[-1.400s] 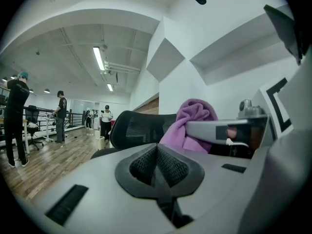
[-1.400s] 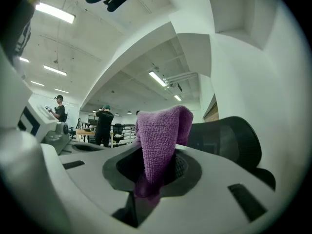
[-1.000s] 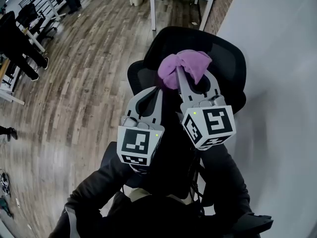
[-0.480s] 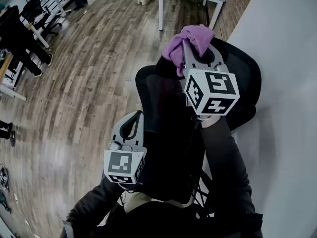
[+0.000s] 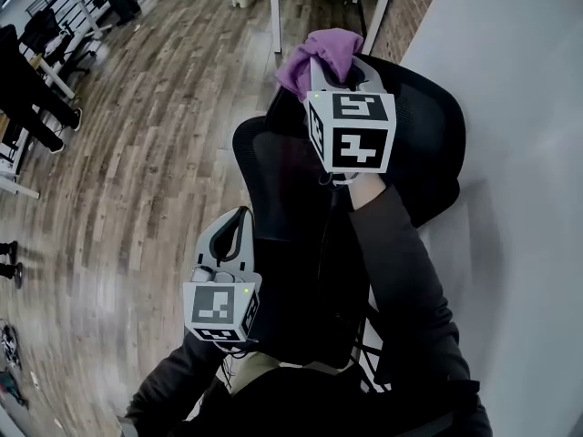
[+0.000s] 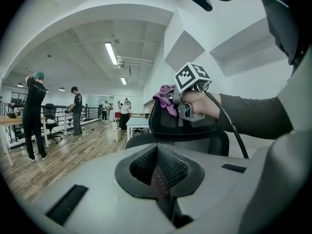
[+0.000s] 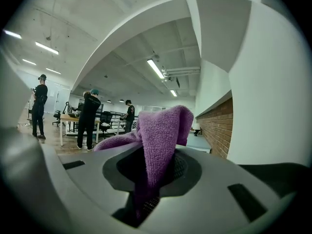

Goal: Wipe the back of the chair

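Right gripper [image 5: 330,64] tight on a fuzzy purple cloth [image 5: 321,47] above the black mesh chair back [image 5: 273,176]; left gripper [image 5: 239,221] closed, empty.

text: none readable | numbers: none | left hand-held gripper [image 5: 242,218] cube: square marker only | right hand-held gripper [image 5: 321,67] cube: same

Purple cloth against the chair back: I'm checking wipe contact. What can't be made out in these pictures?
- Whether the purple terry cloth touches the black mesh chair back: head view, the right gripper covers the contact spot.
- Right gripper view: the bunched cloth hides what lies beneath.
- Chair's lower half: head view, hidden by the person's dark sleeves.
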Demonstrator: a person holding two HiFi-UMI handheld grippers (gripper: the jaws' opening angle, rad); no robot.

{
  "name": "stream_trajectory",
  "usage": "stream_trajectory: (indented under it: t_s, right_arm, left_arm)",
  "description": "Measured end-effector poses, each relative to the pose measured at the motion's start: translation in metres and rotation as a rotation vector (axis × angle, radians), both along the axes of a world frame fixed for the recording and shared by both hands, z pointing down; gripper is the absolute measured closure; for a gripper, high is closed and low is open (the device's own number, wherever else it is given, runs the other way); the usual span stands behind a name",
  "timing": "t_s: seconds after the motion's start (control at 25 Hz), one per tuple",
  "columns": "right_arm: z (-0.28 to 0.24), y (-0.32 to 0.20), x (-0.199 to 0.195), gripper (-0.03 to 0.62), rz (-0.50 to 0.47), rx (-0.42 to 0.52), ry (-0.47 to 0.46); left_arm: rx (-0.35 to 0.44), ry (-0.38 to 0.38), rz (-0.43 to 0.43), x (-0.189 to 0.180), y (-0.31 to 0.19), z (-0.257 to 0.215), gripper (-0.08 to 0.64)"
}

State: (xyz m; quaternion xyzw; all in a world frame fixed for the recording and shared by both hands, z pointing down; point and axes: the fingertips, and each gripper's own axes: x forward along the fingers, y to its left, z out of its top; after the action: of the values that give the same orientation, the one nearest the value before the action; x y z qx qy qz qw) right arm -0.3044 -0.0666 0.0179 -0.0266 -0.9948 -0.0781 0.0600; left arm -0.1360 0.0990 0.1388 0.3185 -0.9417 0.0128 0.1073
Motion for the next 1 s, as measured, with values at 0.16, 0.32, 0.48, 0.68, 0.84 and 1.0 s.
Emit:
stream_trajectory:
  t_s: [0.16,0.32,0.48,0.68,0.84,1.0]
  right_arm:
    - [0.002,-0.004,0.005,0.522,-0.003,-0.005,0.017]
    - [-0.001,-0.005,0.007,0.522,0.005,0.002,0.018]
    - [0.001,-0.009,0.012,0.522,0.038,-0.003,0.014]
    - [0.005,-0.005,0.01,0.522,0.035,-0.028,0.013]
    - [0.012,-0.009,0.01,0.522,0.052,-0.051,0.019]
    - [0.018,-0.009,0.009,0.523,0.054,-0.07,0.03]
  left_arm:
    - [0.039,-0.057,0.012,-0.029,-0.018,-0.037,0.552]
    - [0.092,-0.08,0.014,-0.08,-0.042,-0.084,0.552]
    - [0.131,-0.076,0.053,-0.111,-0.073,-0.111,0.552]
    - [0.105,-0.105,0.13,-0.124,-0.106,-0.127,0.552]
    - [0.117,-0.086,0.152,-0.131,-0.121,-0.121,0.552]
    - [0.123,-0.072,0.124,-0.136,-0.12,-0.115,0.552]
